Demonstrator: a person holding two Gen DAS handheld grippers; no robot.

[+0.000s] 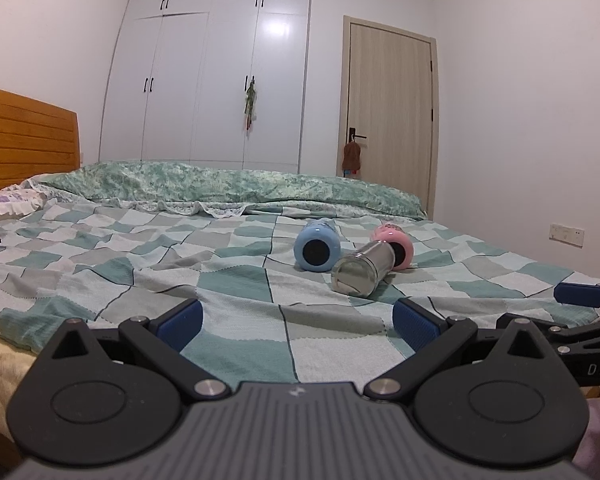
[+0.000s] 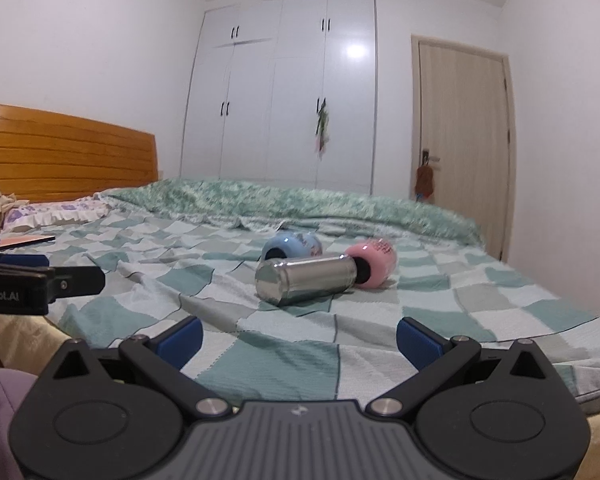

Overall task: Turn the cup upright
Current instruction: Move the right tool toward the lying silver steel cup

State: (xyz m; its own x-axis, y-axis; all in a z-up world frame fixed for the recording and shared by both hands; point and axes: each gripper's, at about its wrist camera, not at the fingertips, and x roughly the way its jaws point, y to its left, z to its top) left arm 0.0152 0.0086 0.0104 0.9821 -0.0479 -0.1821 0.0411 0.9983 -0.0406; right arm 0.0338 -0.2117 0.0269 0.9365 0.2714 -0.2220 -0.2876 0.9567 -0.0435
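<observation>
Shiny steel cylindrical cup (image 2: pixel 305 283), light-blue round cup (image 2: pixel 291 247), pink round cup (image 2: pixel 373 264) on their sides mid-frame on checked green bedspread (image 2: pixel 268 356); left gripper (image 1: pixel 296 322), right gripper (image 2: pixel 298 338) spread apart, holding nothing.

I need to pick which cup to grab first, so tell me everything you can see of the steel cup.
The steel cup is a plain, shiny metal cylinder lying on its side on the checkered bedspread, flat closed end toward the cameras. Its far end meets the pink cup, apparently touching; the blue cup lies just behind it. Neither claw touches it.
</observation>
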